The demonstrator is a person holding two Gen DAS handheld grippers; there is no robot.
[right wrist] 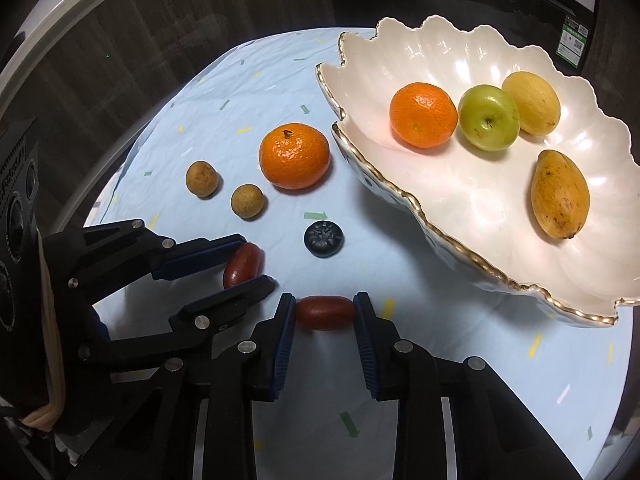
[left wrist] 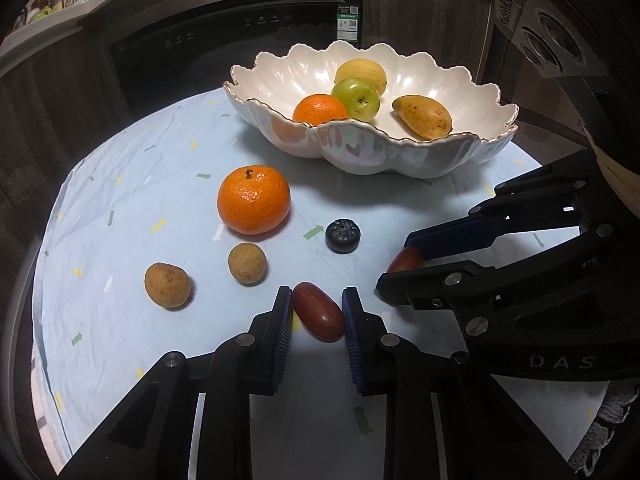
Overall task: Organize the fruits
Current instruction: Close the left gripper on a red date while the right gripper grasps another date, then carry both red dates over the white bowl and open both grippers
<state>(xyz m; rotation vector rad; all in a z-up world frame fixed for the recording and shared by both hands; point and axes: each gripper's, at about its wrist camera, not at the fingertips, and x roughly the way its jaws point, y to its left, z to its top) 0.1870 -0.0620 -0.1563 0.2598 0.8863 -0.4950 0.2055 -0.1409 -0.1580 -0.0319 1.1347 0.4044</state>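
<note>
My left gripper (left wrist: 317,312) has its jaws on both sides of a red date (left wrist: 319,312) lying on the blue cloth; the pads touch or nearly touch it. It also shows in the right wrist view (right wrist: 256,264) around that date (right wrist: 242,265). My right gripper (right wrist: 325,312) is shut on a second red date (right wrist: 325,312), end to end, at cloth level; in the left wrist view (left wrist: 396,266) only that date's tip (left wrist: 405,260) shows. A white scalloped bowl (left wrist: 360,152) holds an orange, a green apple, a lemon and a mango.
On the cloth lie an orange (left wrist: 253,199), two brown longans (left wrist: 247,263) (left wrist: 167,285) and a dark blueberry-like fruit (left wrist: 343,236). The table is round; its edge curves at the left. A dark oven front (left wrist: 240,32) stands behind the bowl.
</note>
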